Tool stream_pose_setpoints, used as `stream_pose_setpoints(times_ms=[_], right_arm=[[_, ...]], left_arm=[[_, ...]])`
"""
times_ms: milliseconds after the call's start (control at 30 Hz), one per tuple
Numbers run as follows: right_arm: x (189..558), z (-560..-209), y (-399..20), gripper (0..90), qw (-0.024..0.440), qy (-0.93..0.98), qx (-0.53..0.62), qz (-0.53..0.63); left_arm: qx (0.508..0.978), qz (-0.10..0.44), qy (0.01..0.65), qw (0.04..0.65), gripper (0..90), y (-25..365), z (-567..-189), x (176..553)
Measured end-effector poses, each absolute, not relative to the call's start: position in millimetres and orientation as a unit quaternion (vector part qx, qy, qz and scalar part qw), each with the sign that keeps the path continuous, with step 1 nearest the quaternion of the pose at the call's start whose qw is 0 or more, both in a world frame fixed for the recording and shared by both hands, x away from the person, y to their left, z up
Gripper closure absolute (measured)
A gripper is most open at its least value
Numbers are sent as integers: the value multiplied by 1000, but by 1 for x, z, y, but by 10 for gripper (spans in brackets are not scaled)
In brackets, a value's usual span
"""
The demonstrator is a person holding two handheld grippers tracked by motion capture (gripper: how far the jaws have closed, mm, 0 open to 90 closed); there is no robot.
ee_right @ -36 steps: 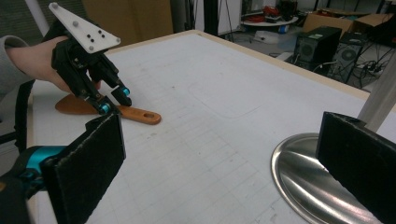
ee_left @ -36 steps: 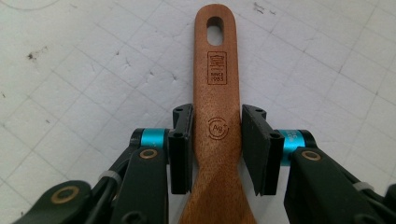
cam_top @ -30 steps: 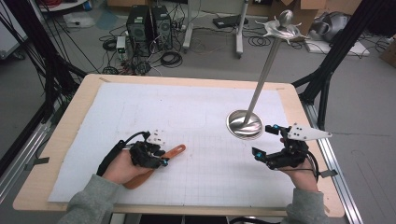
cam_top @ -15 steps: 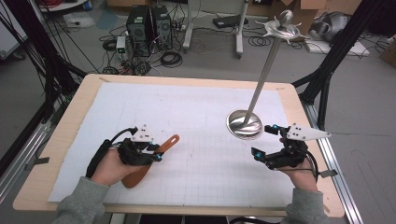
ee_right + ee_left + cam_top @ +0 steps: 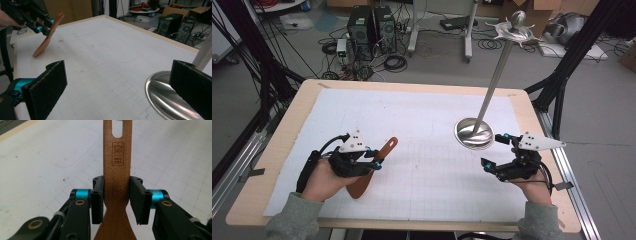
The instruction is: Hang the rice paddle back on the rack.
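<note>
1. Tabletop point(image 5: 272, 165): pale wood, rectangular, bare rim showing along all four edges.
2. White gridded mat point(image 5: 412, 120): laid flat over nearly the whole tabletop, short of the edges; faint marks and a drawn outline near its middle.
3. Metal stand point(image 5: 473, 132): round polished base resting on the mat toward the right edge, about midway between near and far edges; slim pole point(image 5: 492, 87) leaning up and away to a flared top piece point(image 5: 513, 30) with a knob, past the far right corner.
4. Wooden spatula point(image 5: 373, 165): brown, toward the near left corner; blade end low and close to the mat, whether touching cannot be told; slotted handle end raised and tilted toward the middle of the tabletop. Stamped mark on the handle legible in the left gripper view point(image 5: 117, 157).
5. Left gripper point(image 5: 374, 161): near left part of the tabletop, held in a hand; jaws clamped on the spatula handle from both sides, just above where it widens into the blade point(image 5: 117, 195).
6. Right gripper point(image 5: 497, 152): near right corner, just beside the stand base; jaws standing wide apart, nothing between the pads point(image 5: 47, 87).
</note>
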State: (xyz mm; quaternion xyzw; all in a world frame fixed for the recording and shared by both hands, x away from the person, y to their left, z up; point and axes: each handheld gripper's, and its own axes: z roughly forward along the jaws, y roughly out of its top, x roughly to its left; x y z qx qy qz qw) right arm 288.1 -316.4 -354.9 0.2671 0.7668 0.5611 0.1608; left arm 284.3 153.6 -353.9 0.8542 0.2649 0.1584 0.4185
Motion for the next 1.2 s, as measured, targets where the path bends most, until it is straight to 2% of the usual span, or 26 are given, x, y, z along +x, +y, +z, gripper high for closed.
stream_pose_setpoints(times_ms=[533, 1200], right_arm=[[288, -354, -317, 2, 163, 765, 266, 563], [288, -351, -324, 2, 166, 758, 267, 572]], left_arm=[[829, 176, 246, 471, 651, 144, -328, 274], [823, 154, 241, 492, 650, 114, -317, 297]])
